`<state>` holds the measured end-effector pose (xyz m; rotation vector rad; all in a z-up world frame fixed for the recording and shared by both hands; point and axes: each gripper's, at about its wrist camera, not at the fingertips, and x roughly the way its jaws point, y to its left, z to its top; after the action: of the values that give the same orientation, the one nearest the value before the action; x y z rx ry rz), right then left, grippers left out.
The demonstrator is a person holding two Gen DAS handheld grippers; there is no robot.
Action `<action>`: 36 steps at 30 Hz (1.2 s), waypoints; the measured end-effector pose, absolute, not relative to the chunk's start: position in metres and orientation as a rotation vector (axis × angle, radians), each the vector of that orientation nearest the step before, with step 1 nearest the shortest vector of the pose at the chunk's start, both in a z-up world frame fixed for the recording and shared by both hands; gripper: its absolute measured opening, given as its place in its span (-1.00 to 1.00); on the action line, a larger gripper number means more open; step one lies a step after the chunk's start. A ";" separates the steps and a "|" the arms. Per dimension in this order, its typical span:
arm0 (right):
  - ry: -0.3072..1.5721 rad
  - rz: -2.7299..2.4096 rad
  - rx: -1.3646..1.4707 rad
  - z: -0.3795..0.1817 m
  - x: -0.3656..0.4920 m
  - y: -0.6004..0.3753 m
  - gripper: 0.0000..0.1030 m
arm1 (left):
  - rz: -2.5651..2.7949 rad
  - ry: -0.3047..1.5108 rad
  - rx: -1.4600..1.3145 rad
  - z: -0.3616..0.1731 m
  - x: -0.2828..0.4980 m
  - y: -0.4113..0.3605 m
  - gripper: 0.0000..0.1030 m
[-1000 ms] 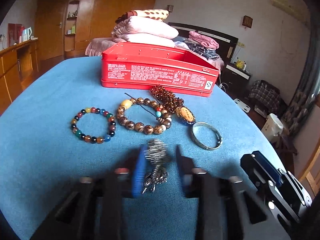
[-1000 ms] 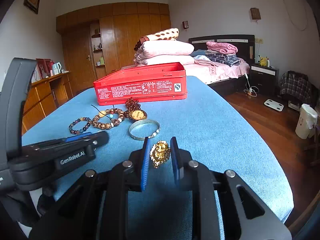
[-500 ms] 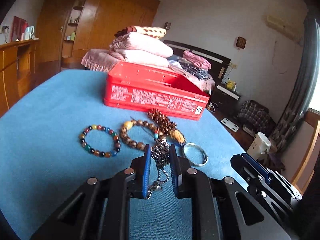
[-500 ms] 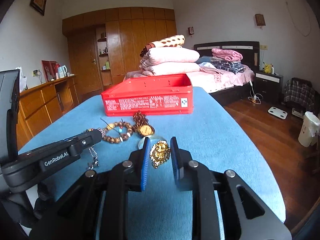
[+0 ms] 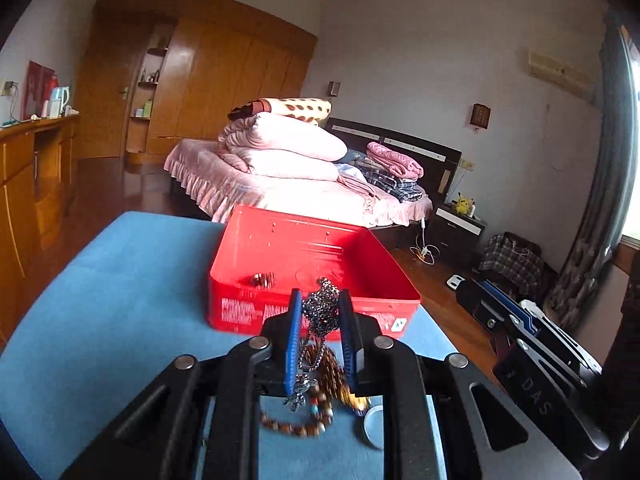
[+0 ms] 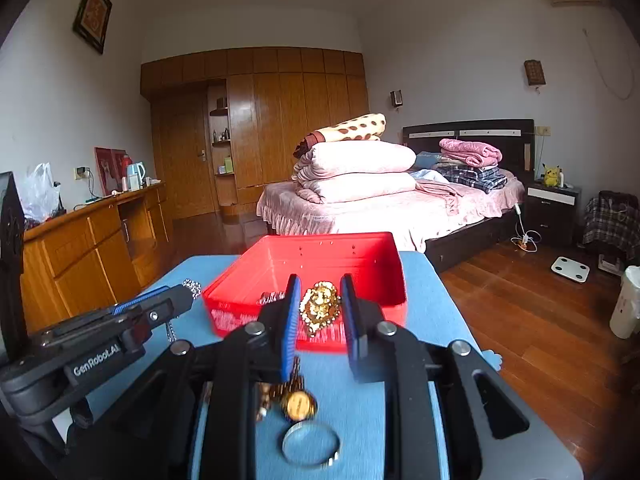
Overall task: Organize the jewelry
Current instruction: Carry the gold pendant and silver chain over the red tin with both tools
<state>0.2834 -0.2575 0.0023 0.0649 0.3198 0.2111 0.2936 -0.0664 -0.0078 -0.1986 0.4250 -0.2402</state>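
My left gripper (image 5: 320,314) is shut on a dark silver chain necklace (image 5: 322,312) whose tail dangles below; I hold it above the table, just in front of the open red tin box (image 5: 280,312). My right gripper (image 6: 318,306) is shut on a gold ornament (image 6: 320,306), also raised in front of the red box (image 6: 384,296). A small silvery piece (image 5: 262,279) lies inside the box. Below the grippers on the blue table (image 5: 100,304) lie a brown bead bracelet (image 5: 292,426), an amber pendant (image 6: 298,402) and a silver bangle (image 6: 310,442).
The left gripper's body (image 6: 92,340) shows at the left of the right wrist view; the right gripper's body (image 5: 532,344) at the right of the left wrist view. Behind the table stand a bed with folded quilts (image 6: 356,168) and a wooden desk (image 6: 88,248).
Both grippers have risen and moved forward toward the red box, carrying the chain and the gold ornament. The left gripper closed on the chain and lifted it off the table.
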 end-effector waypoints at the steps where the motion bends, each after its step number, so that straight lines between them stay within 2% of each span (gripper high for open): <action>1: 0.326 0.213 0.065 0.004 0.293 -0.257 -0.63 | -0.233 0.422 -0.189 -0.006 0.303 -0.067 -0.66; 14: 0.488 0.219 0.105 -0.017 0.413 -0.256 -0.63 | -0.192 0.518 -0.127 -0.019 0.413 -0.068 -0.66; 21: 0.532 0.212 0.113 -0.029 0.436 -0.255 -0.63 | -0.206 0.550 -0.125 -0.031 0.437 -0.071 -0.66; 30: 0.520 0.210 0.134 -0.028 0.443 -0.263 -0.63 | -0.280 0.460 -0.211 0.002 0.438 -0.061 -0.66; 36: 0.525 0.208 0.127 -0.029 0.448 -0.262 -0.63 | -0.284 0.490 -0.237 -0.009 0.453 -0.055 -0.66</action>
<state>0.4481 -0.2616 -0.0286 0.1269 0.5248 0.2075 0.4533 -0.0553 -0.0092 -0.2367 0.4900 -0.2844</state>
